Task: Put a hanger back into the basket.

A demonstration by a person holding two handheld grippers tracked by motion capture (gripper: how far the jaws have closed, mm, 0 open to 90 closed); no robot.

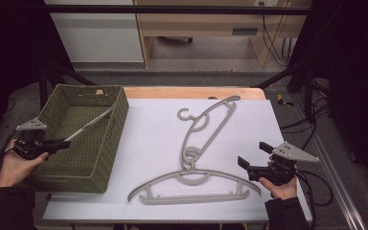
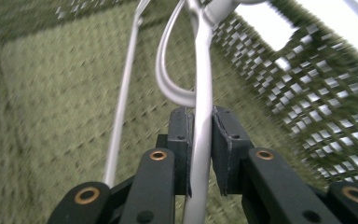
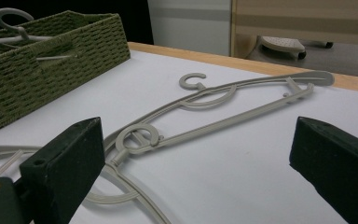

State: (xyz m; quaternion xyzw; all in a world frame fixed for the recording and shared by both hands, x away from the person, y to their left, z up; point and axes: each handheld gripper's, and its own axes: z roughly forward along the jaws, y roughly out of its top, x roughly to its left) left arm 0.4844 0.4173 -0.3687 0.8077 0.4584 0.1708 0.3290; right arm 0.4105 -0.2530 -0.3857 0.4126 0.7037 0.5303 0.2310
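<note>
1. Looking down from the high view, nearest to us are the person's two hands. Our left gripper [image 1: 60, 143] sits at the left wall of the green woven basket [image 1: 106, 158] and is clamped on a grey hanger [image 1: 90, 123] that slants across the basket's inside; that is the one thing in the basket. Right of the basket, on the white table [image 1: 268, 124], lie two more grey hangers: the near hanger [image 1: 194, 184] by the table's front edge and the far hanger [image 1: 208, 125] angled away from it, the far one's hook resting at the near one's neck. That makes three hangers and one basket. Our right gripper [image 1: 253, 155] hovers well right of the basket, beside the near hanger's right end, its jaws spread with nothing between them.

2. From the left gripper view, our two black jaws press on the hanger's [image 2: 200, 116] pale bar, with the basket's woven floor [image 2: 51, 116] behind it.

3. From the right gripper view, our jaws stand wide apart and empty above the table [image 3: 242, 168]. Beyond them lie the far hanger [image 3: 242, 109] and part of the near hanger [image 3: 126, 196], and the basket [image 3: 51, 60] stands at the left with a hanger hook [image 3: 9, 18] rising above its rim.
</note>
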